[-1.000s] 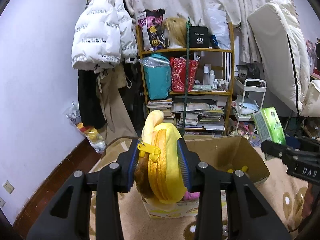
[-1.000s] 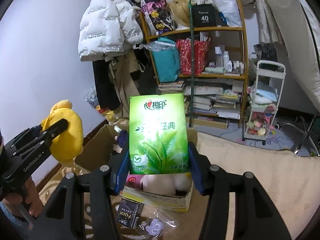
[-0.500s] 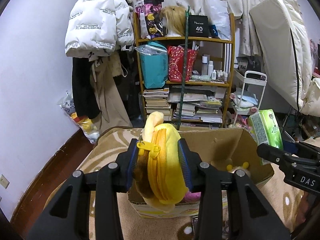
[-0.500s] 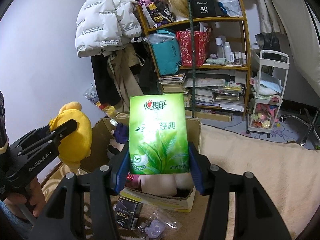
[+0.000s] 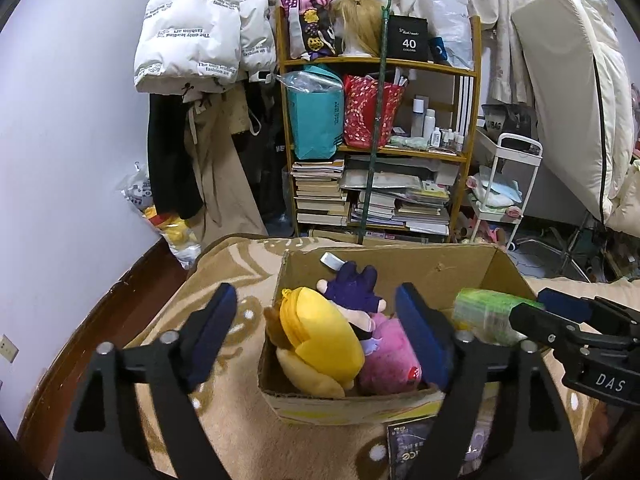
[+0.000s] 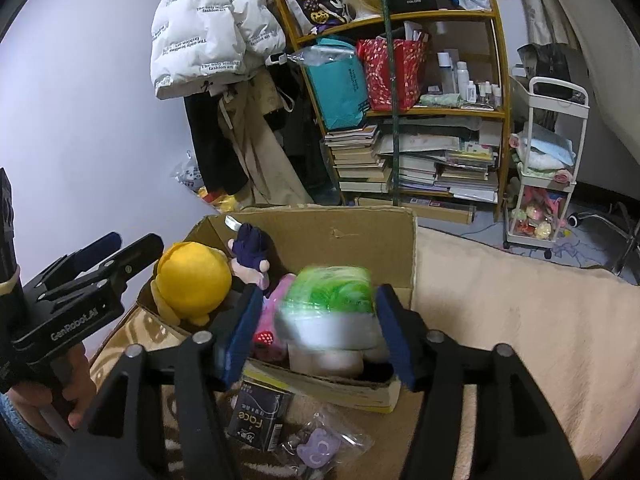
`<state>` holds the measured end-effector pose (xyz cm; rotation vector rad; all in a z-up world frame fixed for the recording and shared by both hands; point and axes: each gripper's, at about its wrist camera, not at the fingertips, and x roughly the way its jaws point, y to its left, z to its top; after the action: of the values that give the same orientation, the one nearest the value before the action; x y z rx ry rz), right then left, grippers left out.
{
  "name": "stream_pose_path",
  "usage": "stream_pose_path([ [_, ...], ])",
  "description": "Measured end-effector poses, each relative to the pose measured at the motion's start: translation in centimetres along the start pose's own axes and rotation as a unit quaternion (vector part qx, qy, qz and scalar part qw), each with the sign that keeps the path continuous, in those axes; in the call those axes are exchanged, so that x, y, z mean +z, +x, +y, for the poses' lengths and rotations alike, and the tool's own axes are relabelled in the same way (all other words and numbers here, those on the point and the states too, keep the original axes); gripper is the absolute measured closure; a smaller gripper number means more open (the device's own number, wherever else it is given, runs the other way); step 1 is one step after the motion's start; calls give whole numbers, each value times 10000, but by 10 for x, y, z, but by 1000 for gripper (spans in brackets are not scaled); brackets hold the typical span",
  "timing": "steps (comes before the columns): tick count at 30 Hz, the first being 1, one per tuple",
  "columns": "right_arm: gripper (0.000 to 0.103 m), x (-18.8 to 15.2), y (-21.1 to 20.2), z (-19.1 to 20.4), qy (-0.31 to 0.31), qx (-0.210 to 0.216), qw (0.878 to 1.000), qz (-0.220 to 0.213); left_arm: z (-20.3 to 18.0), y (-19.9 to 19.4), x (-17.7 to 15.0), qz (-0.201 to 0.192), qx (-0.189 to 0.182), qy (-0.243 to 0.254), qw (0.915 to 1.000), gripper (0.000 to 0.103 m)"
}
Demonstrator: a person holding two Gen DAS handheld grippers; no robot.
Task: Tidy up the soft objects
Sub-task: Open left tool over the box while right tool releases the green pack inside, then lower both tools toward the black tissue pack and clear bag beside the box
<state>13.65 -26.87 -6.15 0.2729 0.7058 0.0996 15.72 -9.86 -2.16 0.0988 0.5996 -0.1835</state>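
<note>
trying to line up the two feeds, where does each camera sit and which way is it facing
Left wrist: sits on the left claw, looking forward and down into the cardboard box; its opening fingers frame the yellow plush, and the right claw enters at the right edge.
Right wrist: sits on the right claw, aimed down at the box; the blurred green tissue pack lies between its opening fingers, left claw and hand at left.
Shared: box, plush, bookshelf.

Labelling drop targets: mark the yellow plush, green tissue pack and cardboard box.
yellow plush (image 5: 320, 332), left wrist view, on its yellow back.
green tissue pack (image 6: 332, 292), right wrist view, on its blurred green top.
cardboard box (image 6: 340, 240), right wrist view, on its far inner wall.
</note>
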Motion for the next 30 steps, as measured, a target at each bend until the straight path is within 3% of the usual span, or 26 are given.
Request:
stream_pose_path([
  [2,37,-1,-2,0,2,-12,10000,-15,2,-2,0,-6,41,-21,10000,18],
  [6,24,-1,-8,-1,44,-46,10000,-69,8,-7,-1,30,91,-139,9999,8],
  [16,4,-8,-32,6,-62,-185,9998,-95,21,-26,-7,178,240,-386,9988,4],
  [30,0,-29,-78,24,-249,-383,9990,-2,17,-73,-25,499,139,-130,9986,4],
])
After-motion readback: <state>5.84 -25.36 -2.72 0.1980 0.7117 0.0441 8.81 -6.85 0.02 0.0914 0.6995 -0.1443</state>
